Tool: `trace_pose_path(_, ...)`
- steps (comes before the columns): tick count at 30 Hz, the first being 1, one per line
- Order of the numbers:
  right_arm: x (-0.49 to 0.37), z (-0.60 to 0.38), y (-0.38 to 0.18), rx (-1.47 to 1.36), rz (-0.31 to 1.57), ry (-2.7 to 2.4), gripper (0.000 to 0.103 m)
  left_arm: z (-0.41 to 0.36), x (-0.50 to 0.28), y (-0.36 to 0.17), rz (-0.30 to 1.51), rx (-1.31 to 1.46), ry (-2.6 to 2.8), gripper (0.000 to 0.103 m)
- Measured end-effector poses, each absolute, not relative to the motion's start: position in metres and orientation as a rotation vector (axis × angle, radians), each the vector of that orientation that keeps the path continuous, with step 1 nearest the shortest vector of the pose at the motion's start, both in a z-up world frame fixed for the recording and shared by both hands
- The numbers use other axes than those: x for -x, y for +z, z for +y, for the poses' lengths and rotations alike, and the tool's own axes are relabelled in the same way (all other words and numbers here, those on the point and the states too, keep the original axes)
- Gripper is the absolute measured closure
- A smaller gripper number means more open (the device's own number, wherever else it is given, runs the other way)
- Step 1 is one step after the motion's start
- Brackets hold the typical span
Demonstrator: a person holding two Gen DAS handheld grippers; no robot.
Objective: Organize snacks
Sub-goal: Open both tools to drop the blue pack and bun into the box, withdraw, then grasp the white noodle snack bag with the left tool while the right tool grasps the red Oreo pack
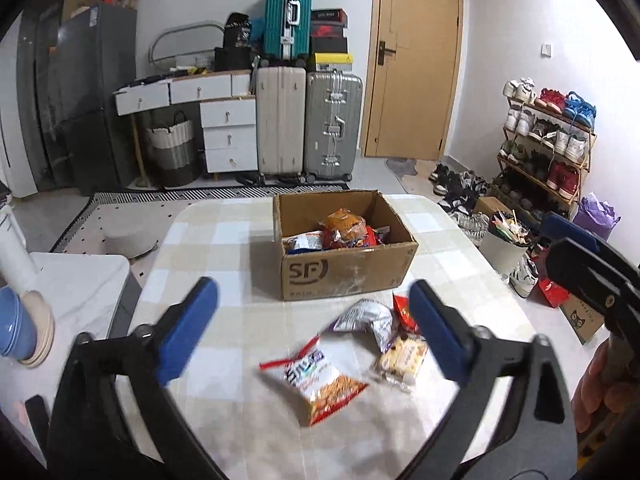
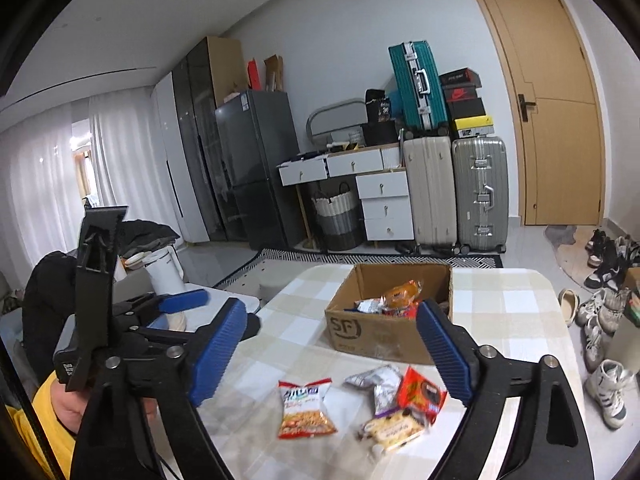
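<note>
An open cardboard box (image 1: 344, 270) marked SF sits mid-table with several snack packets inside; it also shows in the right wrist view (image 2: 372, 332). On the checked tablecloth in front of it lie a red-and-white snack bag (image 1: 314, 380) (image 2: 306, 406), a silver packet (image 1: 370, 318) (image 2: 378, 382), a red packet (image 1: 404, 314) (image 2: 422, 396) and a yellow cookie packet (image 1: 402, 358) (image 2: 394, 428). My left gripper (image 1: 312, 328) is open above the loose packets, holding nothing. My right gripper (image 2: 332, 352) is open and empty, also above them.
The right gripper shows at the right edge of the left wrist view (image 1: 588, 268); the left gripper shows at left in the right wrist view (image 2: 120, 312). Blue cup and plates (image 1: 24, 328) sit on a side stand. Suitcases (image 1: 308, 128), drawers and a shoe rack (image 1: 548, 140) stand beyond.
</note>
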State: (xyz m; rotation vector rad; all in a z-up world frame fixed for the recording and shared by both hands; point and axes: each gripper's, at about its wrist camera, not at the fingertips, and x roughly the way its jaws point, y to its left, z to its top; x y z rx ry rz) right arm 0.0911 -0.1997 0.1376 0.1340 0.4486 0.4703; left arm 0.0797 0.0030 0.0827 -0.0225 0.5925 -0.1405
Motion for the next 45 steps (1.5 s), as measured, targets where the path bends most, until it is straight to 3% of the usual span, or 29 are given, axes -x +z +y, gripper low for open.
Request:
trace_pose_path(8,-0.034,-0.200,0.105,-0.120,0.428,0.429,0.005,0.016,-0.008,0.062,0.535,0.005,-0.109,0.001)
trace_pose_path(14,-0.026,-0.205,0.065,-0.162,0.498,0.394,0.004,0.026,-0.002,0.009,0.649,0.037,-0.092,0.001)
trace_pose_path(29,-0.078,-0.212,-0.002,-0.209,0.663,0.382,0.004,0.018,-0.091,-0.079,0.839,0.059,-0.092,0.001)
trace_pose_path(45,-0.141,-0.230,-0.038,-0.278,0.771,0.392,0.004,0.002,-0.182,-0.130,0.994,0.092,-0.049,0.001)
